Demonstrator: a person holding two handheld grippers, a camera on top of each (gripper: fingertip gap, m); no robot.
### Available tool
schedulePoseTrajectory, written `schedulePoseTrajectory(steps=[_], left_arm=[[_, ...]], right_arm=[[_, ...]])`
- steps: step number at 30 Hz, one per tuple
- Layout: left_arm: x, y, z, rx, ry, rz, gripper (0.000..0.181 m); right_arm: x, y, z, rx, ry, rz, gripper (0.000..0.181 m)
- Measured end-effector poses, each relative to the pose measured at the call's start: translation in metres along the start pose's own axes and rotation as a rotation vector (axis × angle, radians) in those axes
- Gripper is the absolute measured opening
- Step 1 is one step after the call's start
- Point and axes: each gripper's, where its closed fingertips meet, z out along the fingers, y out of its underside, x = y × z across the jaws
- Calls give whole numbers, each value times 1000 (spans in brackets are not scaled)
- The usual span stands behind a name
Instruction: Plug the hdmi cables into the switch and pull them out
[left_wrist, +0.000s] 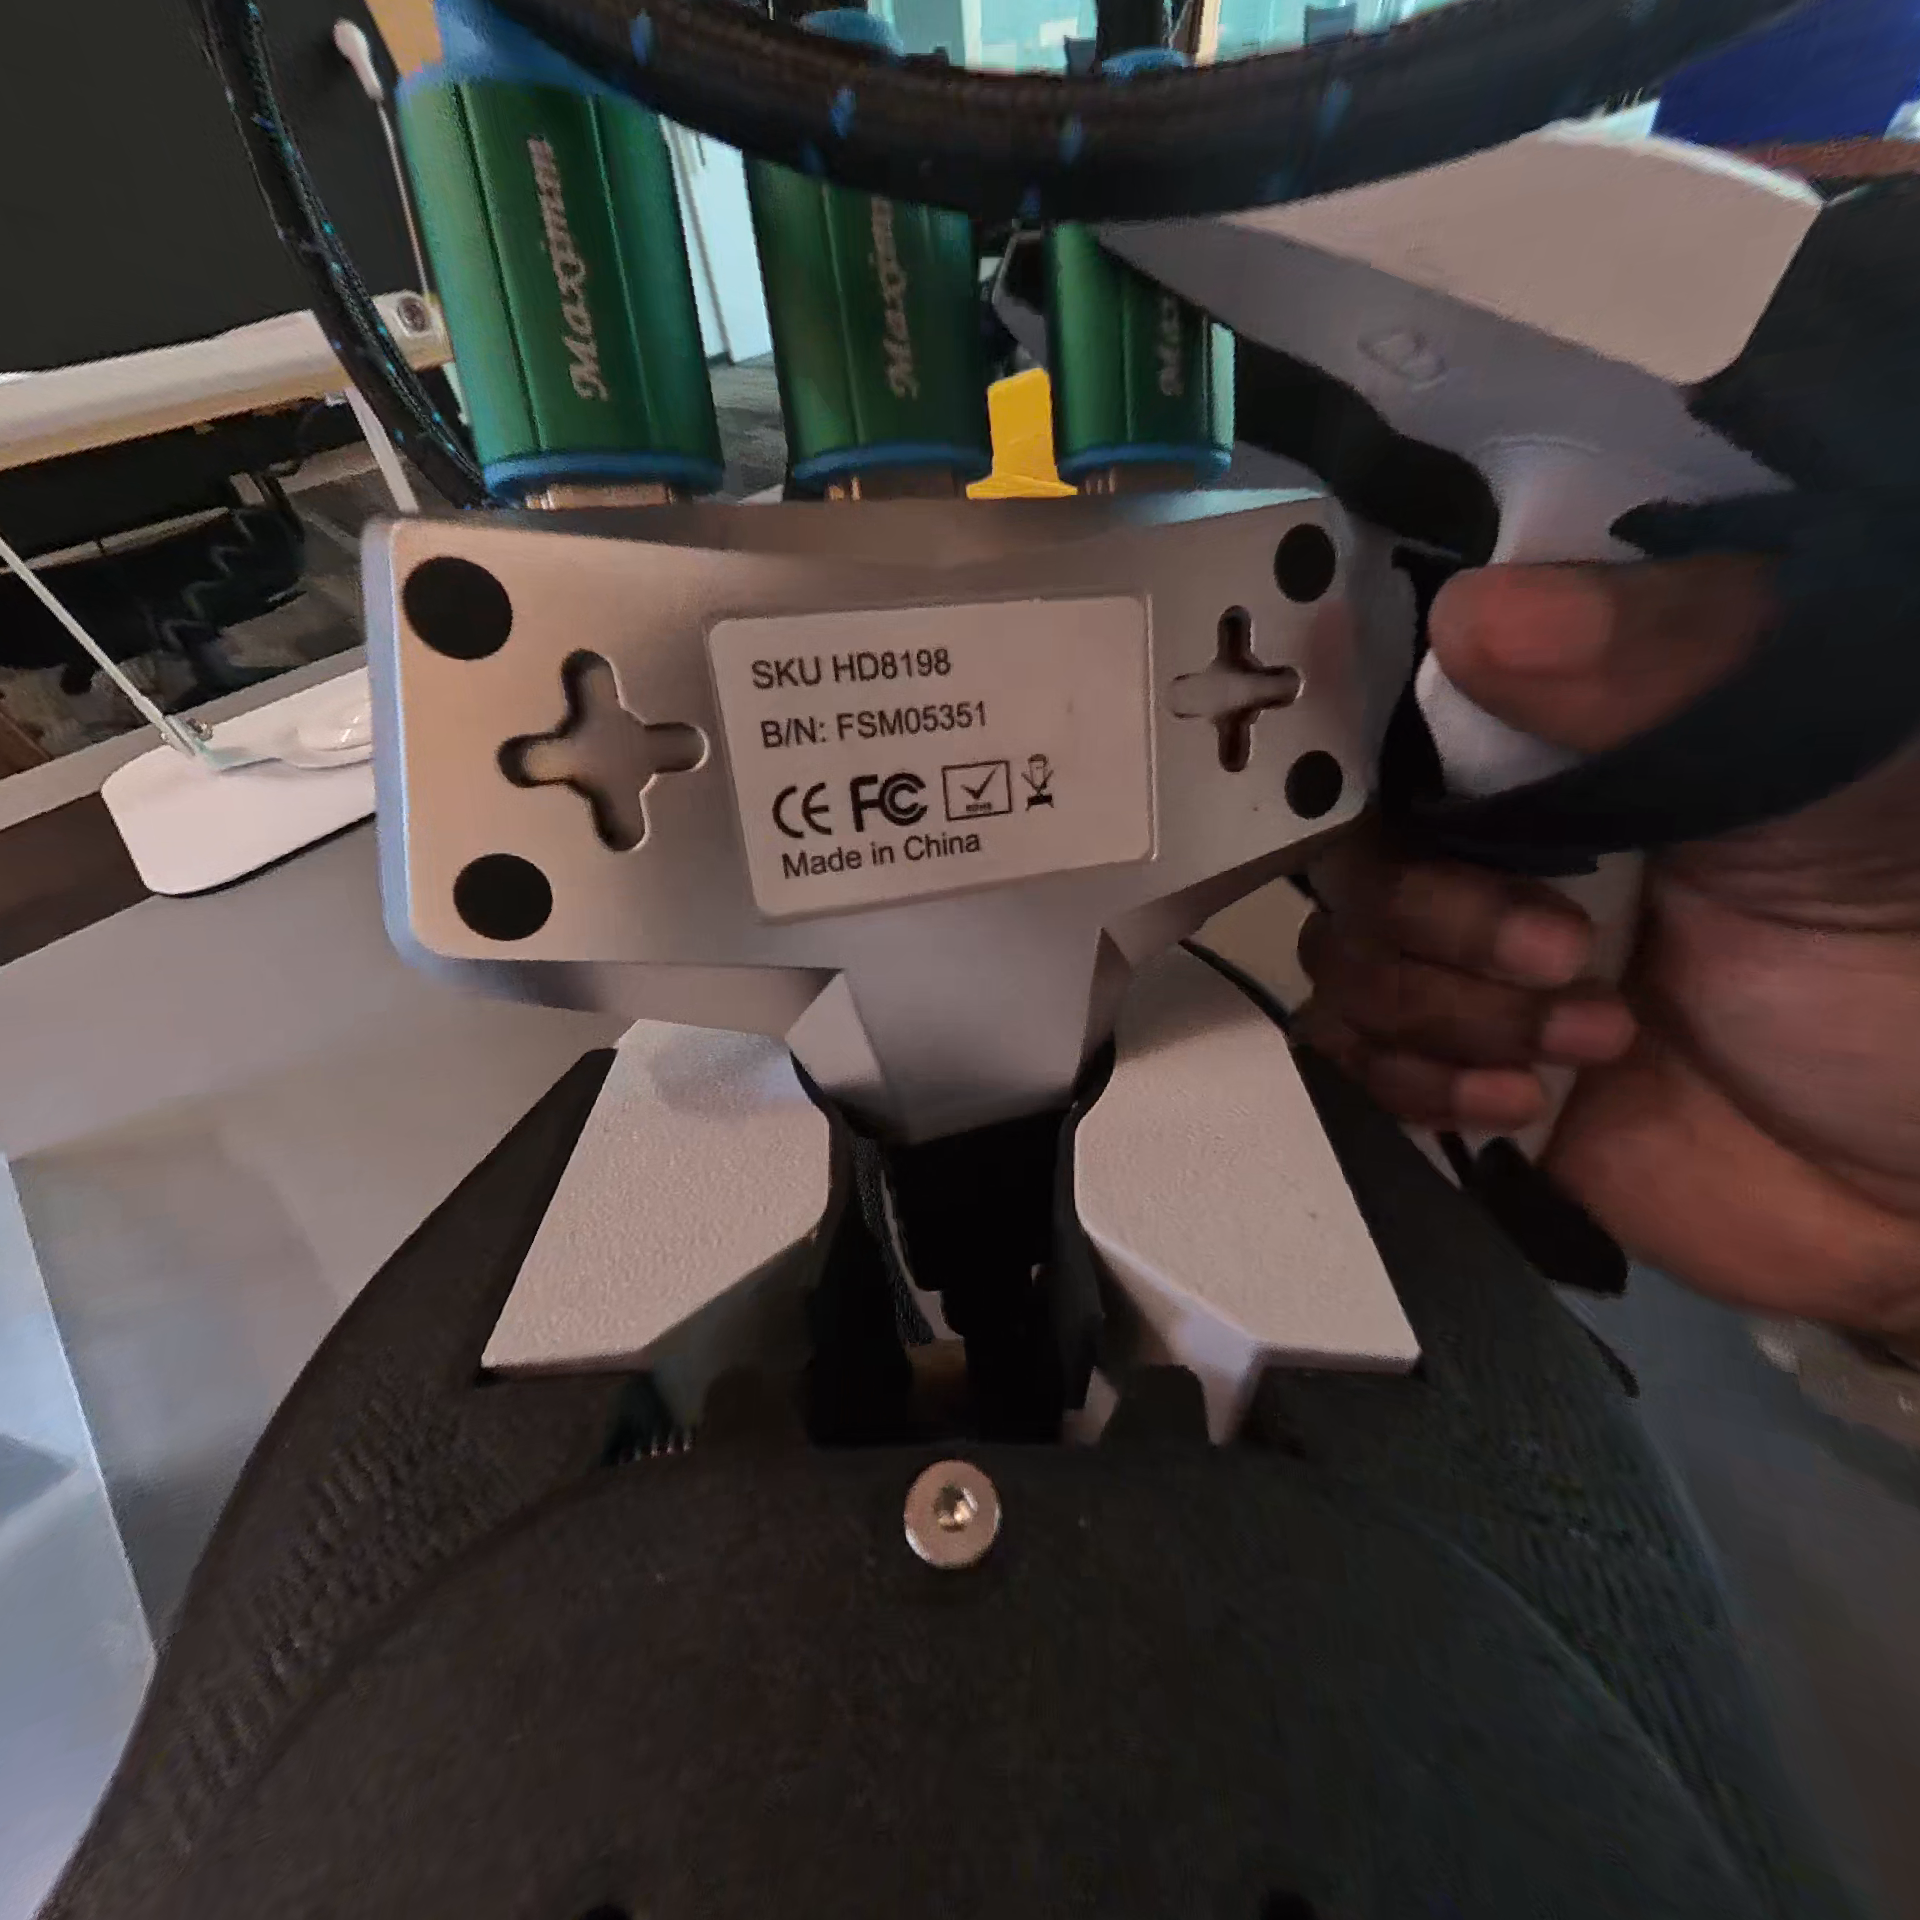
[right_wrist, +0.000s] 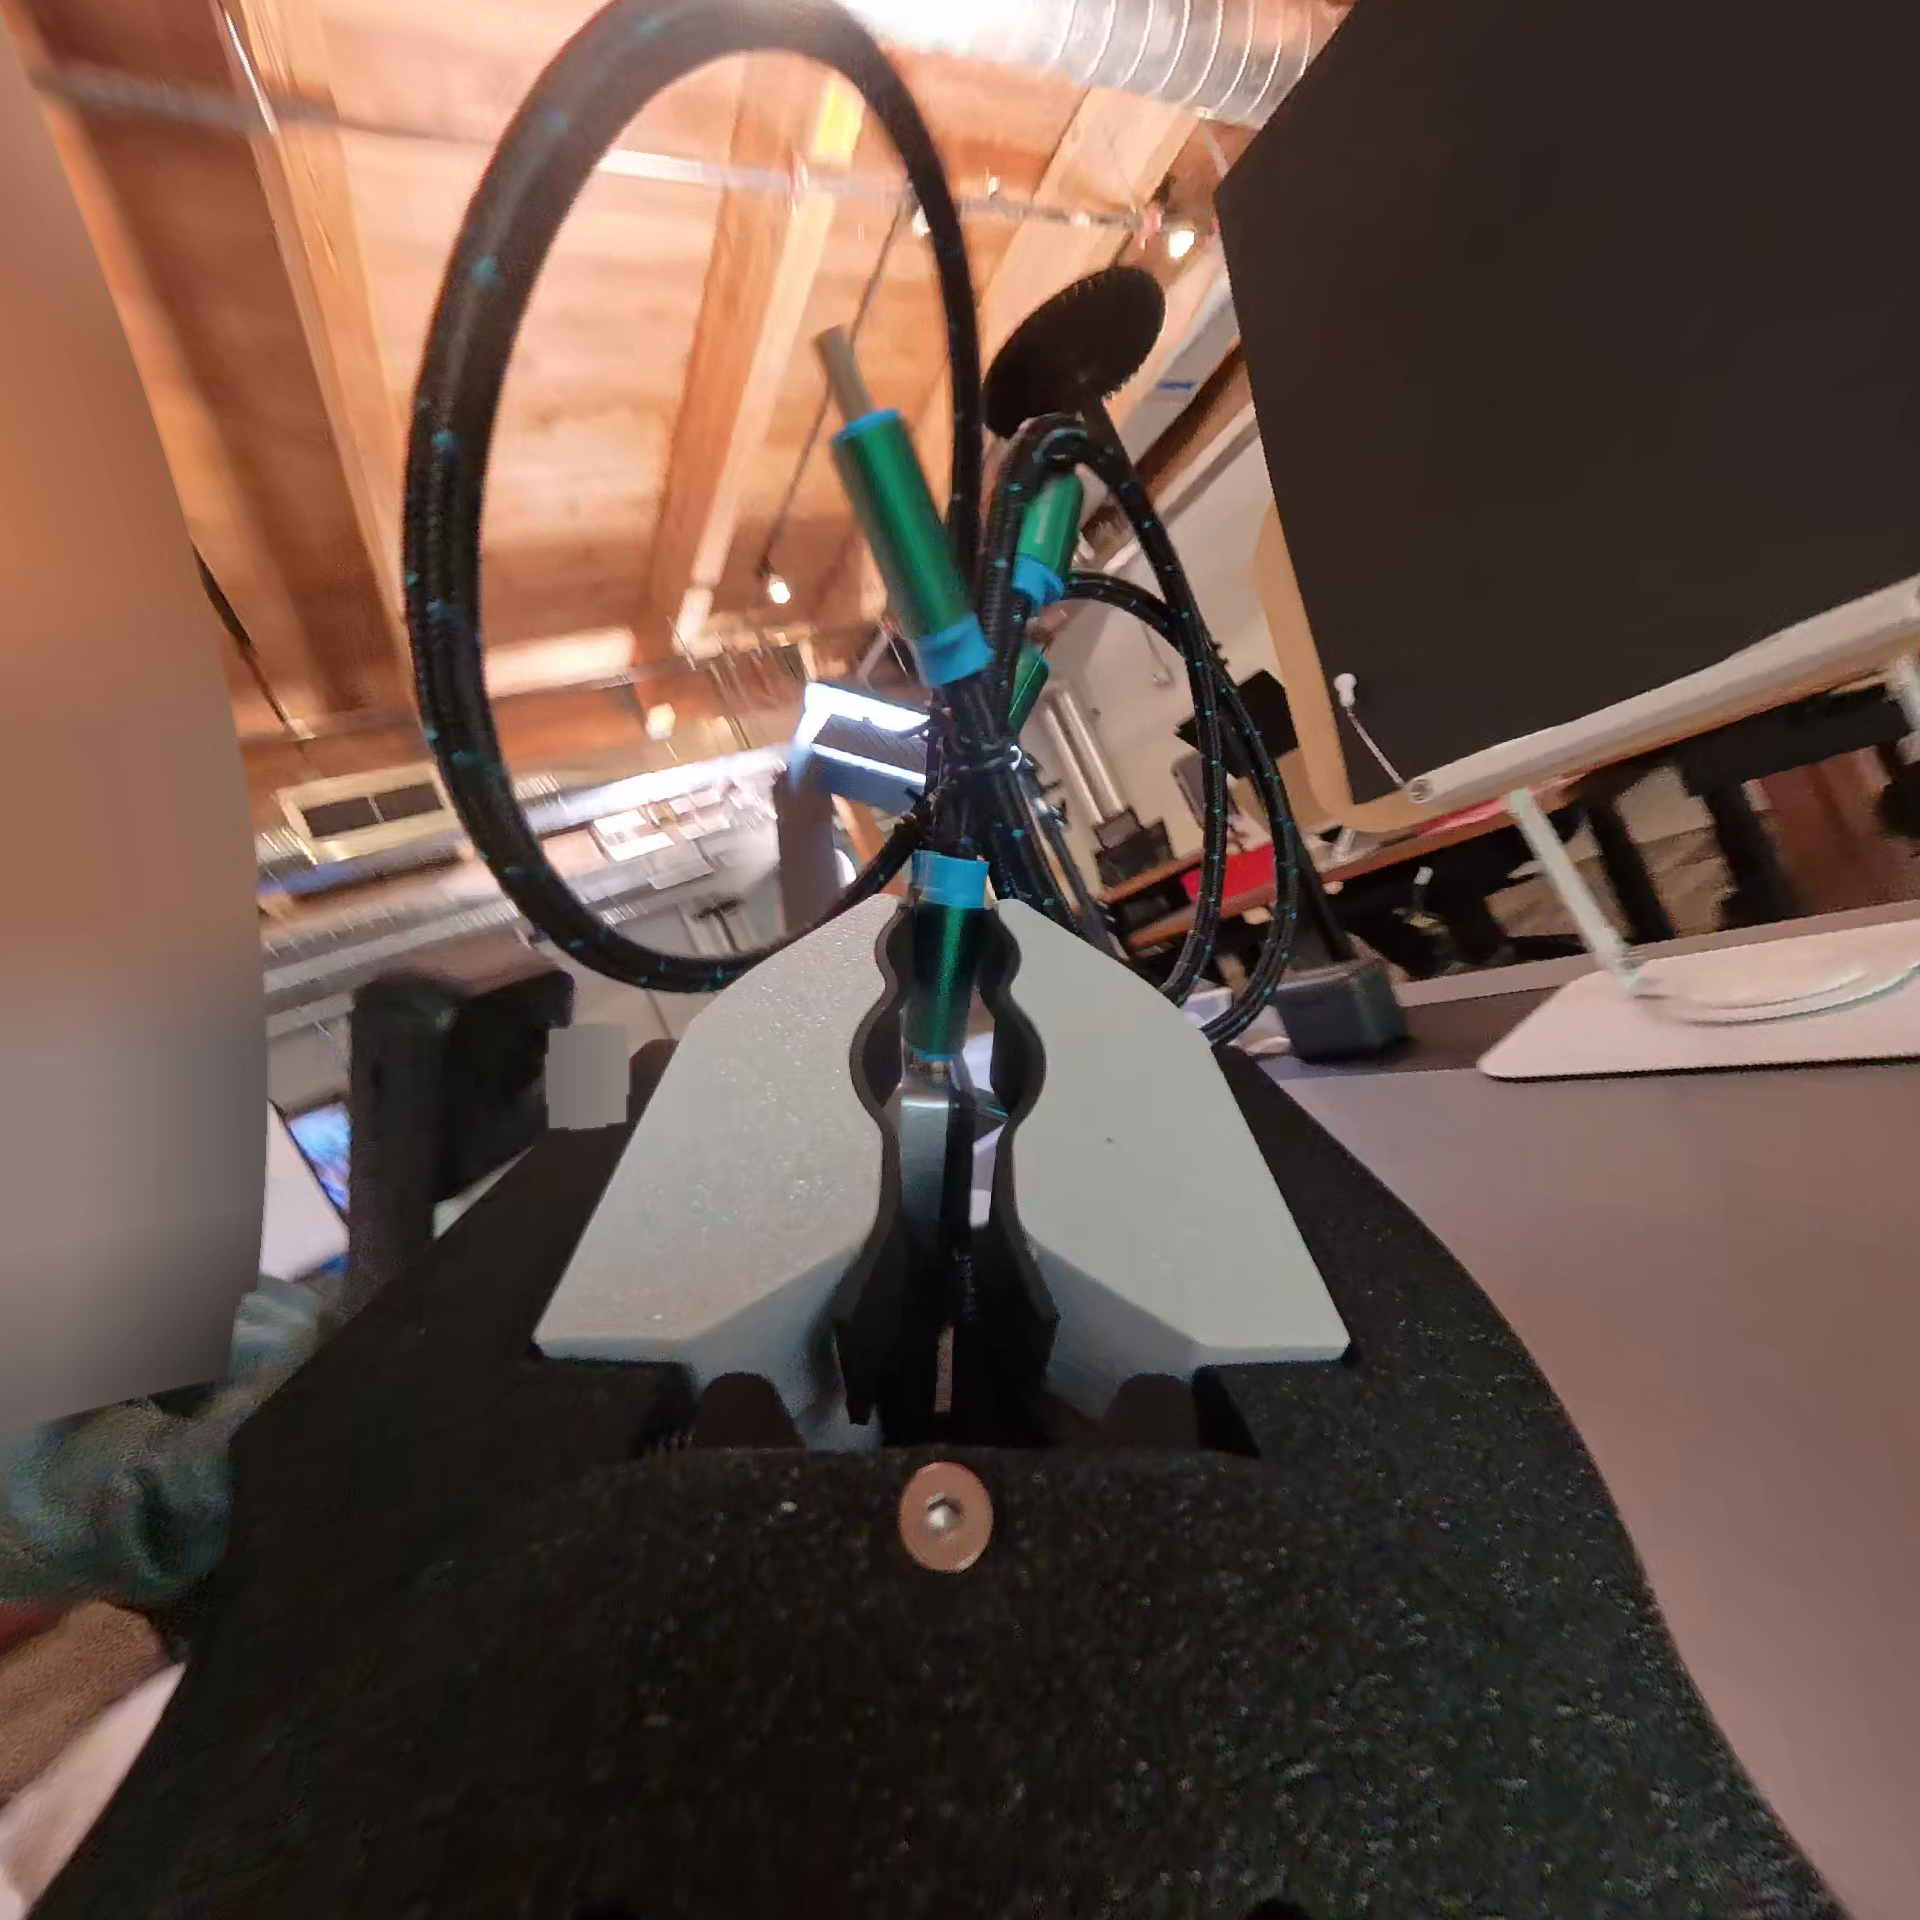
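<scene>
My left gripper (left_wrist: 961, 1081) is shut on the narrow near end of the silver HDMI switch (left_wrist: 623, 582), which is held off the table with its labelled underside facing the camera. Three green HDMI plugs, left (left_wrist: 561, 281), middle (left_wrist: 873, 332) and right (left_wrist: 1101, 343), sit in ports on its far edge. My right gripper (right_wrist: 948, 925) is shut on the right plug (right_wrist: 940, 987), which is seated in the switch (right_wrist: 920, 1143), seen edge-on. Its white body shows in the left wrist view (left_wrist: 1455, 312). Black braided cable (right_wrist: 447, 520) loops above. Two free green plugs (right_wrist: 894, 530) hang in the cable bundle.
A hand (left_wrist: 1714, 1039) holds the right gripper at the right. A grey table (left_wrist: 260, 1039) lies below. A white monitor stand base (right_wrist: 1714, 997) and a black monitor (right_wrist: 1558, 364) stand at the right, with a small dark box (right_wrist: 1340, 1003) near the cables.
</scene>
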Motion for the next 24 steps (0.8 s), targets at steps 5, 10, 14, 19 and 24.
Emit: schedulePoseTrajectory(steps=[5,10,14,19,24], left_arm=[[-1,3,-7,-60,21,39,36],[3,7,-14,-98,64,-22,35],[1,56,-26,-272,49,42,36],[-3,29,-34,-138,107,-120,36],[-10,15,-33,16,185,-230,36]], right_arm=[[2,2,-5,-120,-7,-140,14],[0,6,-3,-185,-31,-75,13],[35,-86,-18,184,76,30,12],[46,-82,-16,-132,47,-84,12],[42,-96,-21,-104,44,-125,11]])
